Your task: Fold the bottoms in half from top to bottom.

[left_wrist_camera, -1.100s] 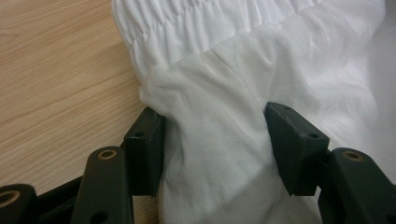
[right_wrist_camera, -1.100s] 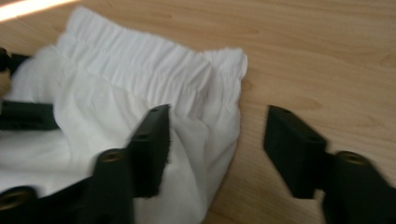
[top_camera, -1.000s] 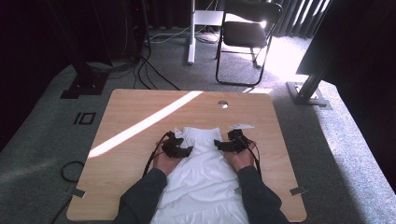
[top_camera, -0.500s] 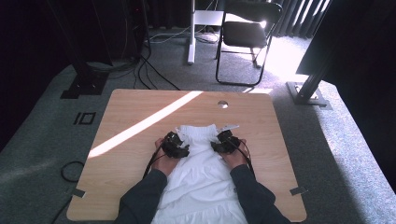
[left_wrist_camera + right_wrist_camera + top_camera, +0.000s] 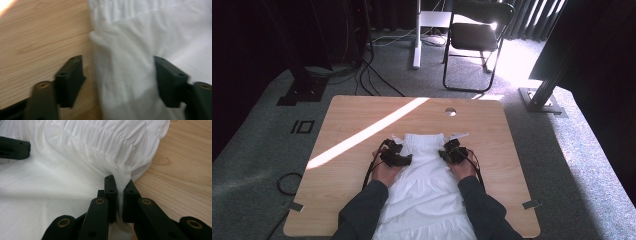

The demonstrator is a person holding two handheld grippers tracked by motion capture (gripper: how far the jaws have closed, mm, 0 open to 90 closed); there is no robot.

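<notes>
The wooden table (image 5: 362,165) carried a white garment (image 5: 424,190) on its near middle. On the garment's right edge the right gripper (image 5: 119,197) had just been closing and pinched a fabric fold. On its left edge the left gripper (image 5: 117,80) straddled cloth, jaws apart.

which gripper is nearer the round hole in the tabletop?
Right. The right gripper sits just below and slightly right of the hole, shut on the white garment. The left gripper lies farther down-left, across the garment's top.
</notes>
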